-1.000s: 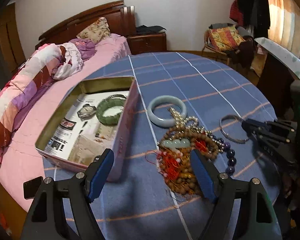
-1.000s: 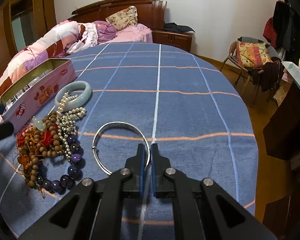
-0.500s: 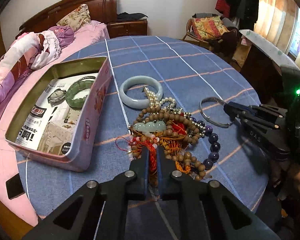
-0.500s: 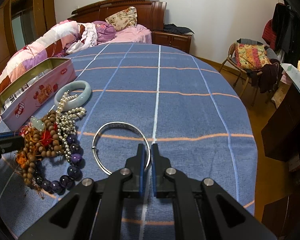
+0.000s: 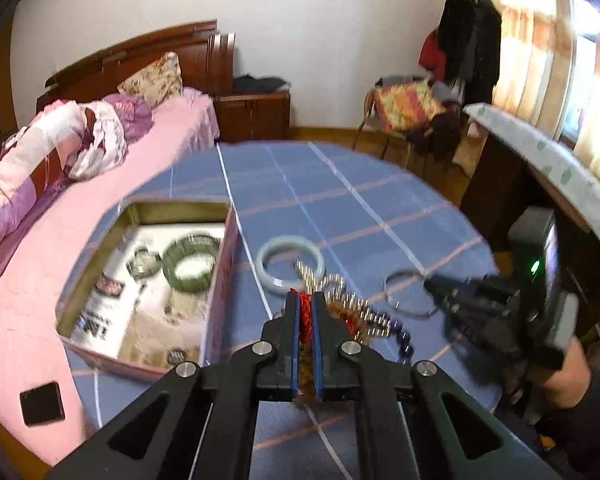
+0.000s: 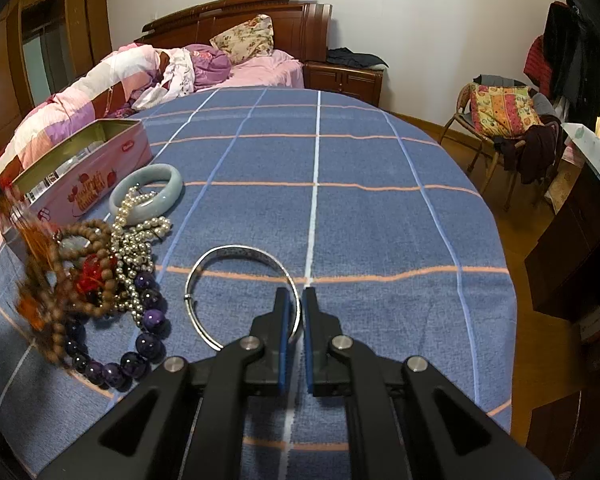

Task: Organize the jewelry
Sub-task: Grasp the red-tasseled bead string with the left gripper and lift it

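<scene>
My left gripper (image 5: 305, 300) is shut on the red tassel of the wooden bead necklace (image 5: 342, 316) and lifts it off the blue cloth; the necklace (image 6: 80, 272) shows stretched toward the left in the right wrist view. My right gripper (image 6: 294, 300) is shut on the rim of the silver bangle (image 6: 236, 256), which lies flat on the cloth. The open pink tin (image 5: 220, 272) holds a green bangle (image 5: 190, 262) and a watch (image 5: 142, 266). A pale jade bangle (image 6: 148, 192), pearl strands (image 6: 138, 236) and purple beads (image 6: 148, 320) lie in the pile.
The round table (image 6: 360, 208) with blue checked cloth stands beside a pink bed (image 5: 100, 184). A chair (image 6: 500, 120) with clothes stands at the right. A dark phone (image 5: 42, 402) lies on the bed near the tin.
My left gripper closed on the red tassel and has risen, pulling the wooden bead necklace up and toward the tin. The right gripper stayed shut on the silver bangle.
</scene>
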Action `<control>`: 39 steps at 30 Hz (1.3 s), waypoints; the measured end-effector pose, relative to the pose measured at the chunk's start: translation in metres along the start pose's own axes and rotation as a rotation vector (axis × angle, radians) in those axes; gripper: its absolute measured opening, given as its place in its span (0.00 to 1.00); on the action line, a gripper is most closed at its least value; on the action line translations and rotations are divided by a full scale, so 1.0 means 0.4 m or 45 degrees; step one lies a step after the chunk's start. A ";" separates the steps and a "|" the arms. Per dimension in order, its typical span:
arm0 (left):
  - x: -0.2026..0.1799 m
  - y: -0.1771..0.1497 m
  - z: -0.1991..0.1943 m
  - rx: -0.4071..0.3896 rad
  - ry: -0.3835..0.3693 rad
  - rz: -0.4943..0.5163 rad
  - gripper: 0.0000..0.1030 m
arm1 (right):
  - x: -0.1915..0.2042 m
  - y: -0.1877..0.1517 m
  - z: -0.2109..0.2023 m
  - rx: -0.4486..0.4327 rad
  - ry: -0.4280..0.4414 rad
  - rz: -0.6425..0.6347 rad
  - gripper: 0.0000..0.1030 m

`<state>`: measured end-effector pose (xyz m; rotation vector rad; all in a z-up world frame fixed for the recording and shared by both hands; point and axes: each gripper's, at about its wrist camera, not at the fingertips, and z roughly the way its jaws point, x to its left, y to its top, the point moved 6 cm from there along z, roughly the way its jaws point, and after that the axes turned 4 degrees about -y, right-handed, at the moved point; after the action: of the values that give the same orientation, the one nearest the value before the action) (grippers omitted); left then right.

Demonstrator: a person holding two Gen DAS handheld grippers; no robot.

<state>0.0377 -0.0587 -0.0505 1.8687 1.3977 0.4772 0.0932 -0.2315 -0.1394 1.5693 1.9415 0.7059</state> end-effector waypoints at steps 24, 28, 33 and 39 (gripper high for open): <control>-0.014 0.058 0.011 -0.028 -0.077 0.080 0.04 | -0.008 -0.003 0.001 -0.003 0.011 0.007 0.07; -0.004 0.073 -0.009 -0.064 -0.063 0.072 0.04 | -0.009 -0.003 0.000 -0.003 0.015 0.012 0.07; 0.002 0.127 -0.058 -0.150 -0.053 0.087 0.03 | -0.010 0.003 -0.010 -0.015 0.048 0.027 0.06; 0.020 0.191 -0.101 -0.229 -0.038 0.088 0.03 | -0.004 0.050 -0.064 -0.094 0.076 0.031 0.04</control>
<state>0.0630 -0.0477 0.0316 1.7750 1.2320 0.5871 0.0895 -0.2309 -0.1072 1.5456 1.9195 0.8336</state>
